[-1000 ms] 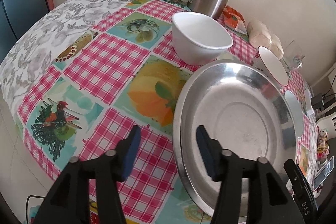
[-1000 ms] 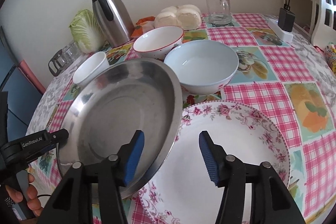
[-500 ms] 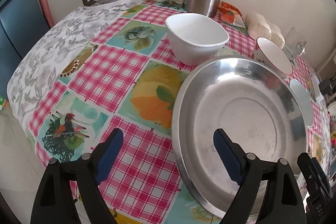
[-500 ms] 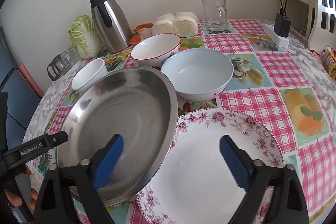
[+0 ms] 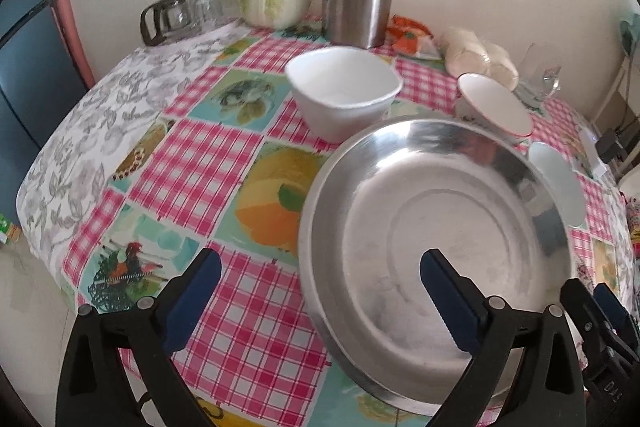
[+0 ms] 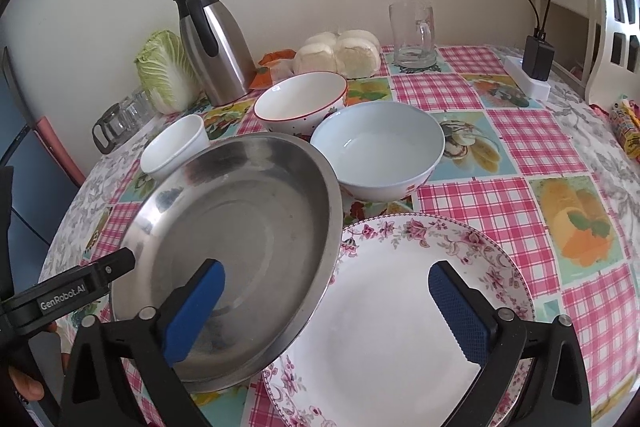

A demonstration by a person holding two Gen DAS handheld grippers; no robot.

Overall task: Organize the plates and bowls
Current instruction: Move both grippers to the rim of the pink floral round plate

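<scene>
Since a second ago both pairs of fingers have spread from a narrow gap to wide apart, and both cameras have drawn back a little from the dishes.

At the left edge of the table (image 5: 132, 115) sits bare cloth. The left gripper (image 5: 320, 281) hangs above the near edge, its jaws wide apart and holding nothing, straddling the near-left rim of the steel plate (image 5: 440, 227). That plate looks light, stiff and slick; its right rim overlaps the floral plate (image 6: 400, 327) and seems propped on it, so the raised near rim is the likely place to pinch. Behind it stands the small white bowl (image 5: 344, 87), then the red-rimmed bowl (image 6: 300, 99) and the pale blue bowl (image 6: 378, 151), towards the far edge. These look ceramic: heavier, brittle, smooth-glazed, best taken by the rim wall with one finger inside.

The right gripper (image 6: 326, 301), also wide apart and empty, spans the seam between steel plate and floral plate near the table's near edge. The floral plate lies flat and low, so its thin lip offers little purchase.
</scene>
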